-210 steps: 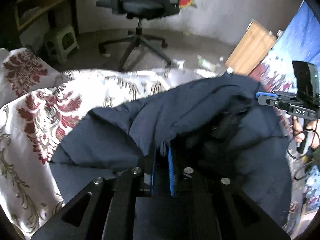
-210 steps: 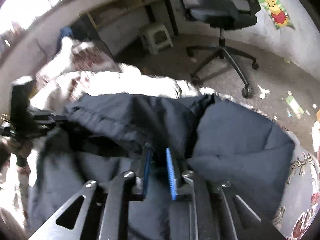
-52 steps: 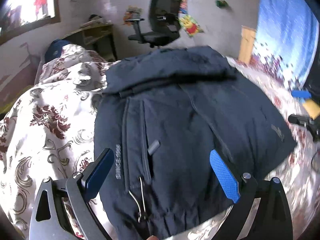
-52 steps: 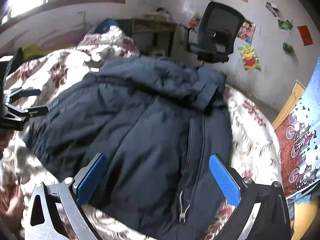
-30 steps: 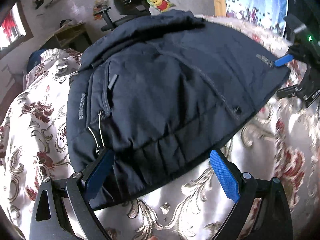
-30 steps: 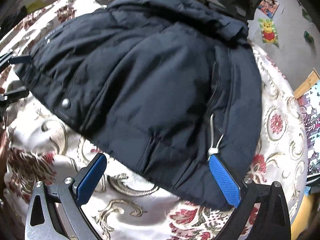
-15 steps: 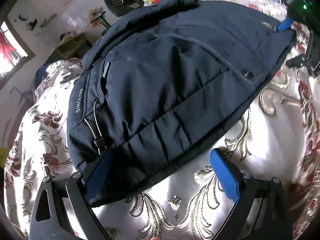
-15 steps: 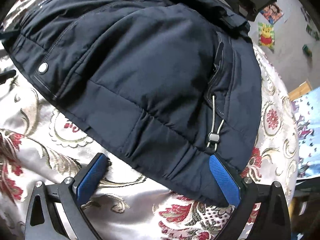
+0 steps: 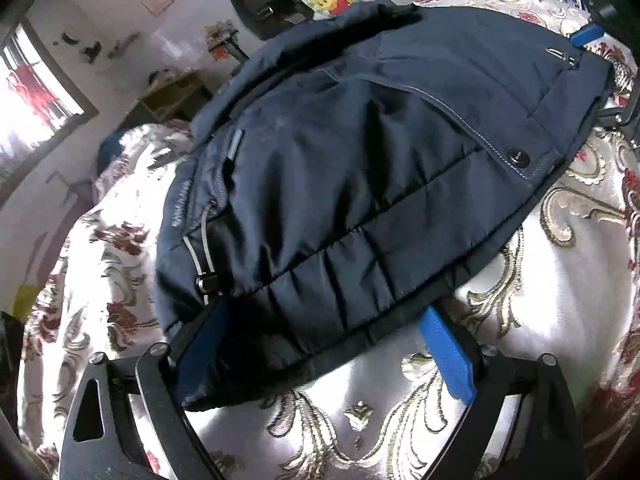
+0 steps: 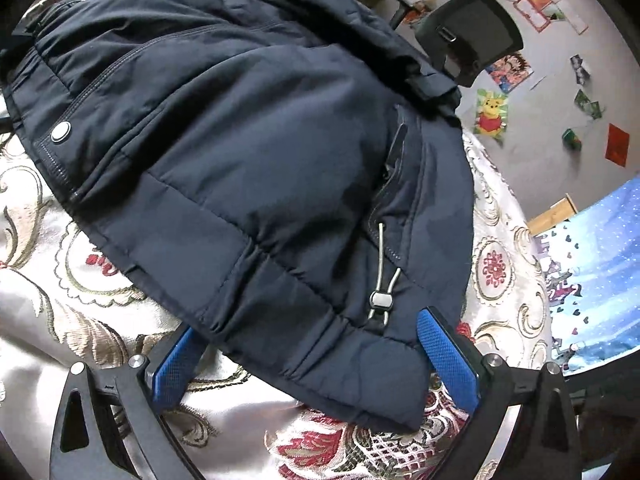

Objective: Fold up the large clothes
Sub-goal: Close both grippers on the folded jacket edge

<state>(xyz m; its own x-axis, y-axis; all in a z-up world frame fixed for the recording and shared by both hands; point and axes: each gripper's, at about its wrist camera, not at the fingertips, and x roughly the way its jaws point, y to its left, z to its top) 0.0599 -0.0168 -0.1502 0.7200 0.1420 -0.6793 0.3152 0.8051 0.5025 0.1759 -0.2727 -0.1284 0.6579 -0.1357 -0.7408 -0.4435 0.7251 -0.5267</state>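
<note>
A dark navy padded jacket (image 9: 360, 160) lies spread on a floral bedspread (image 9: 560, 260), hem nearest me. My left gripper (image 9: 320, 346) straddles the hem's left corner beside a drawcord toggle (image 9: 206, 282). Its jaws are closing but still wide, and the left pad is partly hidden under the fabric. In the right wrist view the jacket (image 10: 240, 140) fills the frame. My right gripper (image 10: 312, 358) stands open around the hem's right corner, just below another toggle (image 10: 380, 300). The right gripper's blue pad (image 9: 586, 36) shows at the jacket's far side in the left wrist view.
The bedspread (image 10: 60, 260) extends on all sides of the jacket. Beyond the bed stand a black office chair (image 10: 468, 36) and a wooden shelf (image 9: 172, 92). A window (image 9: 28, 108) is at the left, and a blue printed cloth (image 10: 600, 260) hangs at the right.
Both grippers, earlier shut on the jacket, have let go and opened. Over the last second both tipped down onto the hem, which now lies between their fingers. The left jaws narrowed slightly.
</note>
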